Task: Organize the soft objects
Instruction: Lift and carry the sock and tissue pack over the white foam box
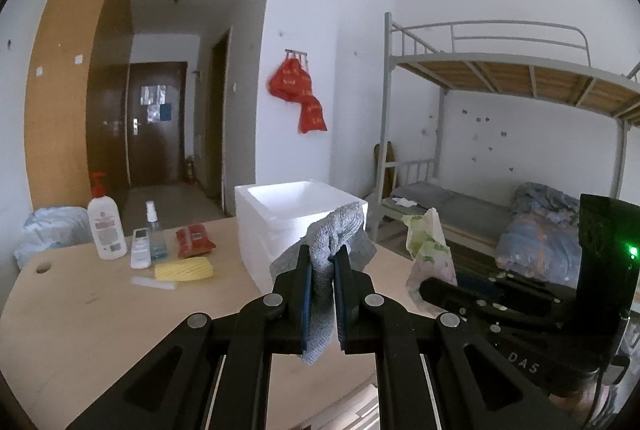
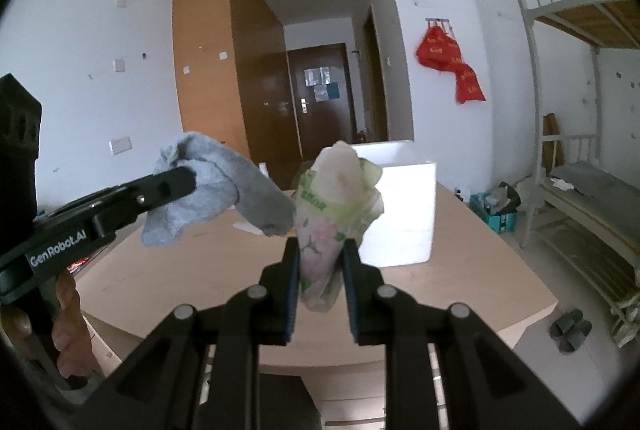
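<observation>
Carrying step: left hand-held gripper [image 1: 322, 270] clamped on grey cloth [image 1: 340, 230], right hand-held gripper [image 2: 320, 258] pinching tissue pack [image 2: 336, 197], both short of foam box [image 1: 296, 201]; next, release above box.

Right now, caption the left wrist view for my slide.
Left claw gripping gray cloth before white foam box.

Black tongs [image 1: 322, 266], blue pads, silver rivets

The gray cloth [image 1: 326, 270] is partly hidden between the left gripper [image 1: 323, 262] pads. The foam box [image 1: 280, 218] interior floor cannot be seen, and its right corner sits behind the cloth. Print on the lotion bottle [image 1: 106, 226] and the red bags [image 2: 448, 59] is too small to read
</observation>
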`<act>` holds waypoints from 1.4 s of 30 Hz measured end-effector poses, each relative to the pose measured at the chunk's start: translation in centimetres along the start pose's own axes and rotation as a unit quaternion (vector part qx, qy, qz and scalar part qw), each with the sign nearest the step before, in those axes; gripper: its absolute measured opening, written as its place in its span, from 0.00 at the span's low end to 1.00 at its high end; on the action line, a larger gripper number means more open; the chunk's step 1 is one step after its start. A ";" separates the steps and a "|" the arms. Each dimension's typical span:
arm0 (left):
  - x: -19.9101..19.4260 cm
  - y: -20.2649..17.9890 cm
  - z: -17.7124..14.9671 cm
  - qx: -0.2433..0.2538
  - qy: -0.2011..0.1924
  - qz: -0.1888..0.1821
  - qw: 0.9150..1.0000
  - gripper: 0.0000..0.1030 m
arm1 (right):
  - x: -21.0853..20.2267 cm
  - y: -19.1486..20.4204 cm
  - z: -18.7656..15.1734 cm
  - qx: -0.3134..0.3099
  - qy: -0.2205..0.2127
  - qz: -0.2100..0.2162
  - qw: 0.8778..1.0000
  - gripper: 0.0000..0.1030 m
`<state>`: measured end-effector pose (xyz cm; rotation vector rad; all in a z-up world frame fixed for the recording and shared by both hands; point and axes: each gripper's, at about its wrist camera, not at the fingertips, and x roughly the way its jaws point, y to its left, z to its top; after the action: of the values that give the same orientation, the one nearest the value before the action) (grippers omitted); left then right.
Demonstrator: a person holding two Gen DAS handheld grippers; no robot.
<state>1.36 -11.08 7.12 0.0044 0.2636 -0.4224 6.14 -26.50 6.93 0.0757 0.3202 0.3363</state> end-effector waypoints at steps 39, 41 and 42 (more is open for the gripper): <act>12.3 4.5 8.5 -0.026 0.034 -0.005 0.999 0.10 | 7.4 -2.9 7.5 0.006 0.008 -0.003 1.000 0.23; 13.0 4.6 8.8 -0.026 0.037 -0.009 0.999 0.10 | 7.8 -3.0 7.8 0.007 0.007 -0.004 1.000 0.23; 13.3 4.6 9.0 -0.026 0.037 -0.009 0.999 0.10 | 8.0 -3.1 8.0 0.006 0.006 -0.005 1.000 0.23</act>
<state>17.17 -12.83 12.18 -0.0332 0.3467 -0.4339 16.85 -26.89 11.74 0.0845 0.3351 0.3250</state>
